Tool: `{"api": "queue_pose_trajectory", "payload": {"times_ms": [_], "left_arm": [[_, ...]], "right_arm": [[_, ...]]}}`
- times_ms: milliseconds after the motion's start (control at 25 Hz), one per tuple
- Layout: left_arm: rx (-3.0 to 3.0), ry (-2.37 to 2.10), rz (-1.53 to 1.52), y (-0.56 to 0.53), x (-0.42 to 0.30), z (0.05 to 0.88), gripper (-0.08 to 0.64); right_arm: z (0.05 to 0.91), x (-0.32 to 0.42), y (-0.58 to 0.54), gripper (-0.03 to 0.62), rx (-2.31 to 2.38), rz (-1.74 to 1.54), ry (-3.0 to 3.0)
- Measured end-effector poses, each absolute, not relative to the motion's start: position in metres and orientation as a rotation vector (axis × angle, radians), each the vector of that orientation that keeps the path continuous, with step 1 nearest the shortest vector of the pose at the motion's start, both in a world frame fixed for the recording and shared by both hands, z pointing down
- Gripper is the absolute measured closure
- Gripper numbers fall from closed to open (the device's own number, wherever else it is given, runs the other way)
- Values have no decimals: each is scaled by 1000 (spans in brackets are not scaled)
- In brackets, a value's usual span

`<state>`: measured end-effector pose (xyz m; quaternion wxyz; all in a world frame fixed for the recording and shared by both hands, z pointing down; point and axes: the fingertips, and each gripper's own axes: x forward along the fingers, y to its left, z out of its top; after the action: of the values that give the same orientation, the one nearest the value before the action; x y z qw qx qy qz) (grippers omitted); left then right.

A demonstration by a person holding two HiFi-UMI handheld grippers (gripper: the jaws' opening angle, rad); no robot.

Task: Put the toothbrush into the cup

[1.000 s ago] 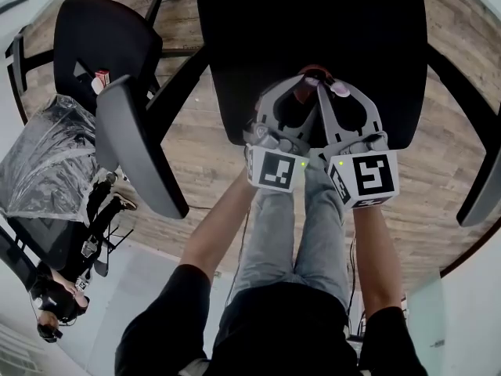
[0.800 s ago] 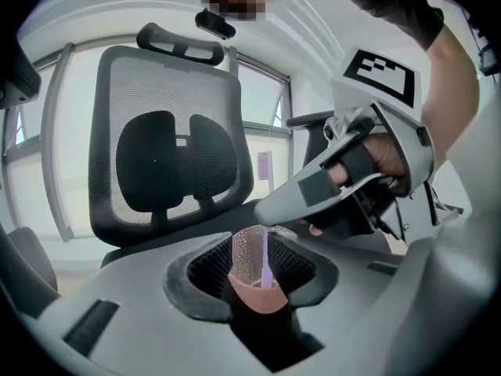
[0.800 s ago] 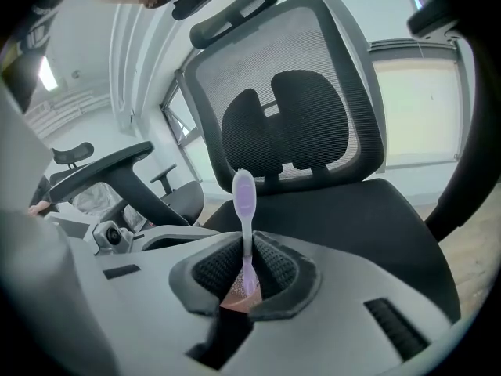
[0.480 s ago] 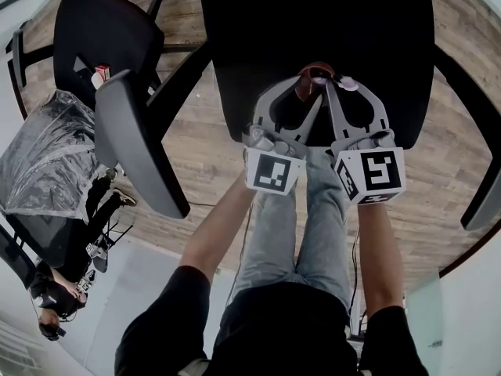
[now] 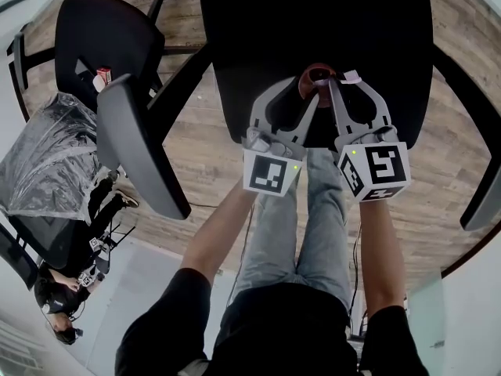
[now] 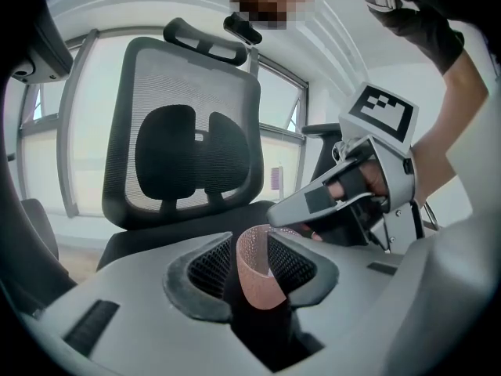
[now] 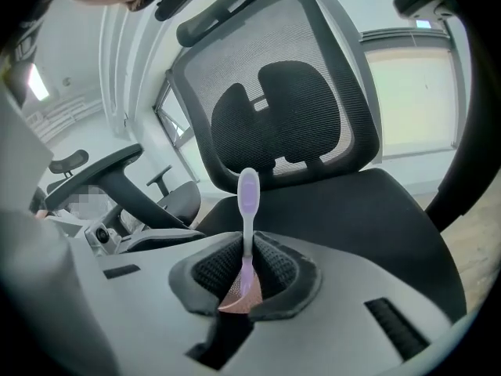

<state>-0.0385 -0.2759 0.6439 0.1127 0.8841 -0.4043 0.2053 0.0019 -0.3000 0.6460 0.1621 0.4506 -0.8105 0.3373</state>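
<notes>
Hidden: cup point(image 6: 255, 276) base sunk between the left tool point(image 6: 254, 258) pads; toothbrush point(image 7: 248, 198) lower end lost inside the right tool point(image 7: 249, 276).
Cup: pinkish-brown, translucent, clenched by the left tool.
Toothbrush: lilac, upright, gripped by the right tool, just at 3 o'clock of the cup rim.
Room: black chair seat point(image 5: 313, 22) underneath, backrest at 12 o'clock.

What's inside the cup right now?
The cup shows only bare inner wall; its bottom is hidden between the left tongs. The toothbrush is outside, in the right tongs.

Left gripper point(image 6: 254, 266) clamping pink cup point(image 6: 252, 282), mesh chair point(image 6: 188, 151) behind; right gripper point(image 6: 301, 212) alongside
</notes>
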Motion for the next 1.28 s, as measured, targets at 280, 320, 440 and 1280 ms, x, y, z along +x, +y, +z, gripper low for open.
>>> {"api": "queue_pose_trajectory", "payload": {"times_ms": [280, 320, 440, 1280], "left_arm": [[2576, -1189, 591, -277, -40, 650, 423], [2575, -1188, 589, -276, -39, 650, 423], [2568, -1195, 573, -278, -40, 647, 423], [2484, -1237, 424, -272, -37, 581, 423]], "right_arm": [[649, 7, -303, 545, 1302, 1006, -2324], [649, 7, -303, 545, 1305, 1006, -2322], [647, 5, -302, 545, 1296, 994, -2326], [584, 24, -267, 543, 1197, 860, -2294]]}}
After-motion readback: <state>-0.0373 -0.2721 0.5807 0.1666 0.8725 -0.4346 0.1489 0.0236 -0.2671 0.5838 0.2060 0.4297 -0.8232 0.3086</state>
